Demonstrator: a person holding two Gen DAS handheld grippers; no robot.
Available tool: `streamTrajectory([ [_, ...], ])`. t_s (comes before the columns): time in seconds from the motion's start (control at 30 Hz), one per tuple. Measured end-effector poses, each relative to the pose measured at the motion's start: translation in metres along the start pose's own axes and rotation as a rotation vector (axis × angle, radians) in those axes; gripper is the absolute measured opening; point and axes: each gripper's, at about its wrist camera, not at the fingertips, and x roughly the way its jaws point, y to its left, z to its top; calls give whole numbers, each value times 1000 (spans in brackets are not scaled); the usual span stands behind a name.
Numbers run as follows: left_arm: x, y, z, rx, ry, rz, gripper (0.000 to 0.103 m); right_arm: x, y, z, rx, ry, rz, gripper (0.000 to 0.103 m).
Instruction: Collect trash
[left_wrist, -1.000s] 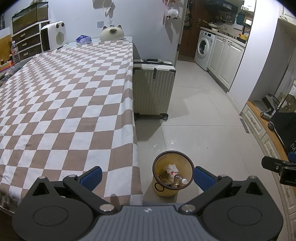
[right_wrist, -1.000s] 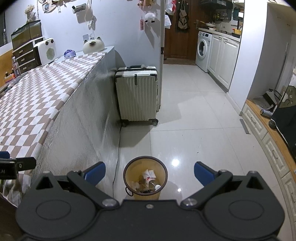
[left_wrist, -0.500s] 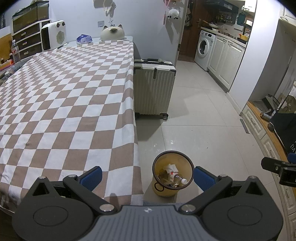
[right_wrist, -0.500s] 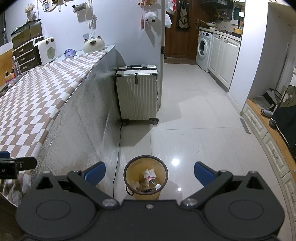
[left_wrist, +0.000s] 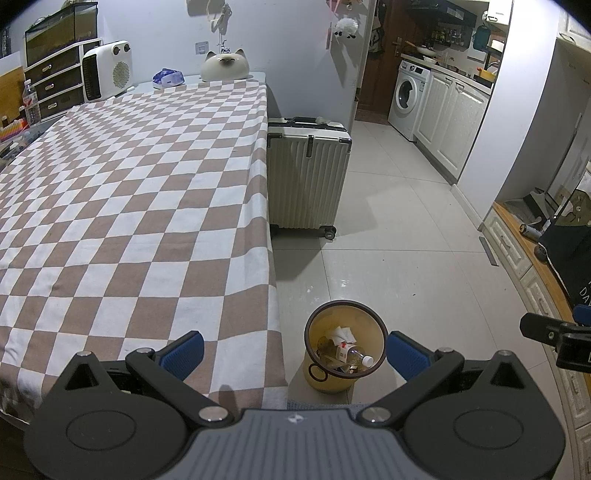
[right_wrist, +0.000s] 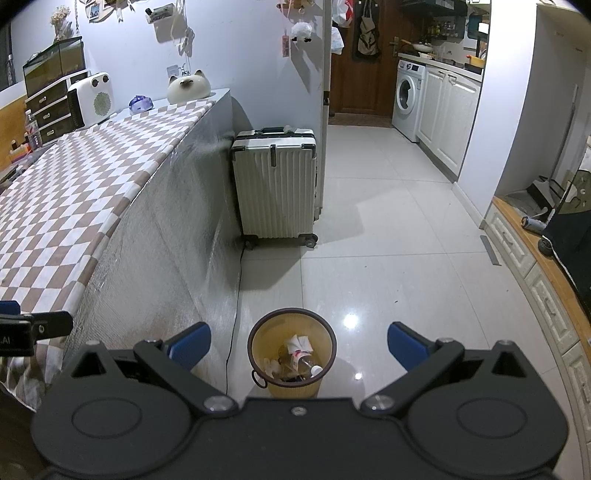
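Trash (left_wrist: 345, 347) is already lying in the yellow bin (left_wrist: 345, 363), which stands on the tiled floor (left_wrist: 406, 266) just beside the corner of the checkered tablecloth (left_wrist: 140, 206). I have both grippers held above it. My left gripper (left_wrist: 293, 350) has its blue pads spread wide with nothing between them, and my right gripper (right_wrist: 299, 345) is spread the same way, also empty. In the left view the tip of my right gripper shows at the far right edge; in the right view the tip of my left one shows at the far left.

I judge the collecting to be at or near its end: I see no loose litter on the cloth or on the floor near the bin, though the far end of the table and the counter at the right are too small and dim for me to be sure. My next move, as I read it, calls for a look round for anything missed before I go anywhere with either gripper.

The trash itself is a crumpled white tissue (right_wrist: 300, 341) on top, and a clear plastic bottle (right_wrist: 306, 363) with a red-and-white label and white cap lying tilted against the wall. Darker scraps sit beneath; I cannot tell what they are. The bin is translucent, with a dark rim and a small ring handle (right_wrist: 258, 378) at its side
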Motion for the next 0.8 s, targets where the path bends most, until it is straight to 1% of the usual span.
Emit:
streamTrajectory([
  [0.8,0,0,0,0,-5,-5,103,1,2,-1,-2,-1,1,103],
])
